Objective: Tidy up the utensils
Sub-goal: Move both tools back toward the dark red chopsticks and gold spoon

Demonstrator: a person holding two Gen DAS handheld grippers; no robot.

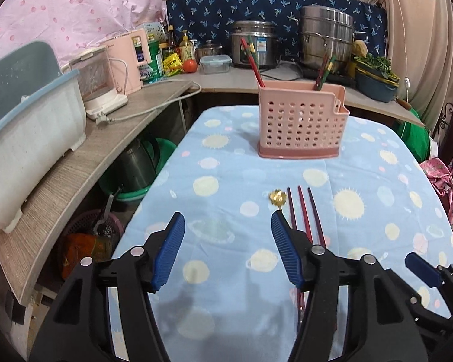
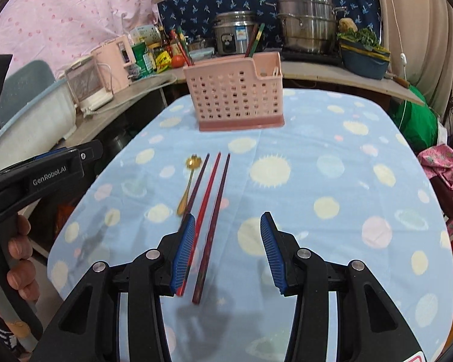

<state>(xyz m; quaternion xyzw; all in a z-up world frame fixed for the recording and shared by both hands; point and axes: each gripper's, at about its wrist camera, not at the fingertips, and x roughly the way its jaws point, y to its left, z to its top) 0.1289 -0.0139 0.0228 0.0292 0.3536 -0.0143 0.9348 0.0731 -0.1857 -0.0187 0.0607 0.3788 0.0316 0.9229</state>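
Three chopsticks (image 2: 210, 208) and a gold spoon (image 2: 187, 181) lie side by side before the pink caddy (image 2: 234, 96) | right gripper (image 2: 228, 253) spread over them, seemingly lining up a pick | left gripper (image 1: 228, 250) spread, empty, beside the utensils.

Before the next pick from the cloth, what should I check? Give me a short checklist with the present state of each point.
1. Right hand-held gripper open, nothing held: ok.
2. Left hand-held gripper open, nothing held: ok.
3. Three chopsticks lie flat on the cloth, side by side: ok.
4. Gold spoon lies just left of the chopsticks, close enough to be nudged: not ok.
5. Pink holder stands upright, top open: ok.
6. Free space inside the holder: cannot tell; chopsticks already stand at both ends.
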